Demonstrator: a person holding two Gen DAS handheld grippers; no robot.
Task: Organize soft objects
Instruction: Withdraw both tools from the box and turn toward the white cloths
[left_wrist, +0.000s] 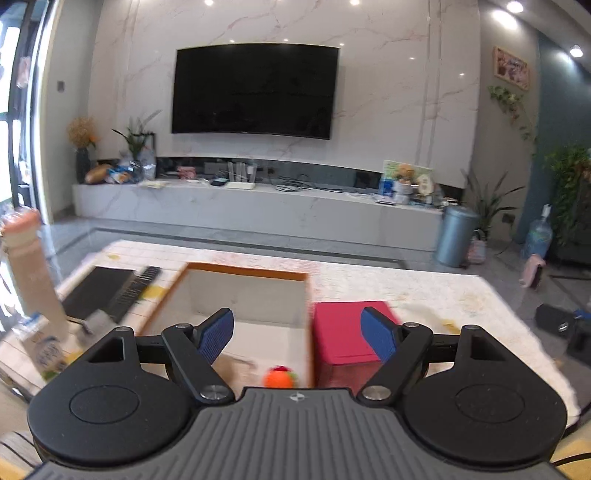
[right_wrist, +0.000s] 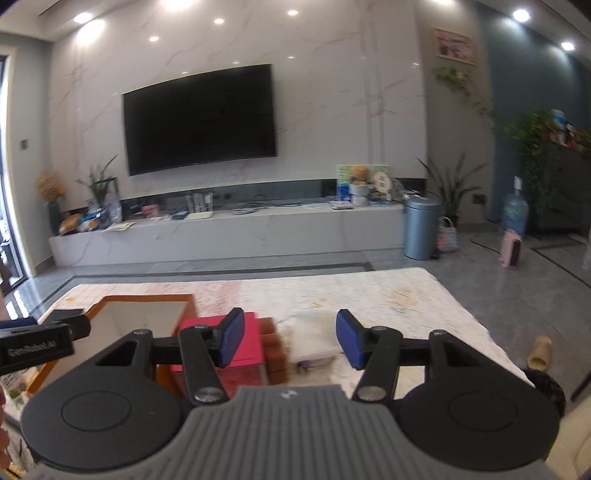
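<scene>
An open box with an orange rim (left_wrist: 243, 271) stands on the low table (left_wrist: 406, 291); a small orange and red soft toy (left_wrist: 279, 377) lies inside it near the front. A pink box (left_wrist: 347, 332) stands right of it. My left gripper (left_wrist: 297, 334) is open and empty above the boxes. In the right wrist view the orange-rimmed box (right_wrist: 147, 299), the pink box (right_wrist: 245, 341), brown sponge-like blocks (right_wrist: 275, 350) and a whitish soft bag (right_wrist: 317, 338) lie ahead. My right gripper (right_wrist: 290, 339) is open and empty above them. The left gripper's body (right_wrist: 37, 341) shows at the left.
A black tray and a remote (left_wrist: 136, 286) lie left of the open box, with a tall beige bottle (left_wrist: 31, 273) and a carton at the table's left edge. A TV (left_wrist: 255, 90), a marble console, a blue bin (left_wrist: 456, 236) and plants stand beyond the table.
</scene>
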